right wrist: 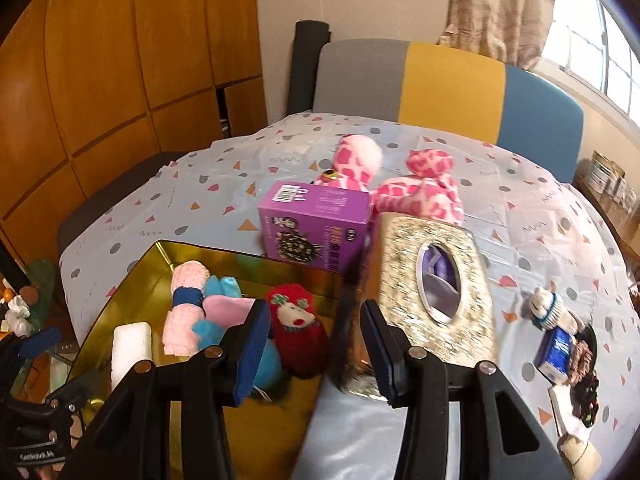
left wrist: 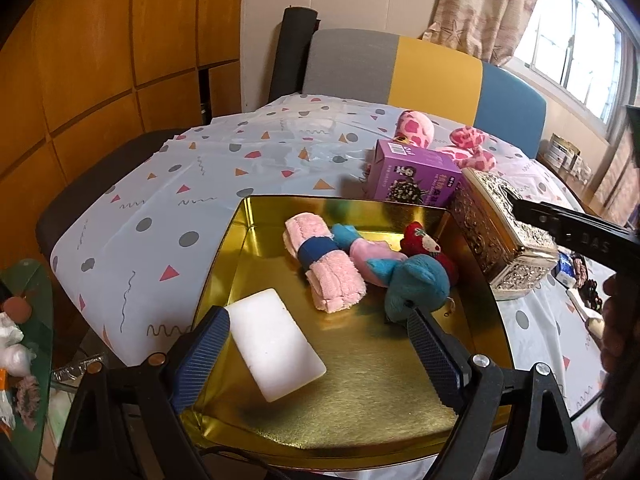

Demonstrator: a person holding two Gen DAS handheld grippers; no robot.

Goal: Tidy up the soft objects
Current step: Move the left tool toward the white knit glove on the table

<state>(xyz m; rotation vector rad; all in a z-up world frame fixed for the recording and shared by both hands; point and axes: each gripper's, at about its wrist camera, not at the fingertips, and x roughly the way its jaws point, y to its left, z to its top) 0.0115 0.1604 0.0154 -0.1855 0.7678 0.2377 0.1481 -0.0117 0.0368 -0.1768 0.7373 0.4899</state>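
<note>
A gold tin tray [left wrist: 360, 412] [right wrist: 152, 264] holds a white sponge block [left wrist: 276, 342] [right wrist: 130, 346], a rolled pink towel with a blue band [left wrist: 324, 264] [right wrist: 184, 304], a blue and pink plush [left wrist: 404, 276] [right wrist: 218, 312] and a red plush [left wrist: 424, 242] [right wrist: 298, 328]. My left gripper [left wrist: 320, 348] is open above the tray, the sponge beside its left finger. My right gripper [right wrist: 314, 332] is open and empty, over the tray's right edge by the red plush. A pink spotted plush [left wrist: 448, 136] [right wrist: 400, 178] lies at the back.
A purple box [left wrist: 412, 176] [right wrist: 316, 224] and an ornate silver tissue box [left wrist: 504, 236] [right wrist: 436, 280] stand right of the tray. A small white plush [right wrist: 548, 308], a blue packet [right wrist: 556, 350] and dark hair ties [right wrist: 584, 384] lie at the right. A chair [left wrist: 424, 68] stands behind the table.
</note>
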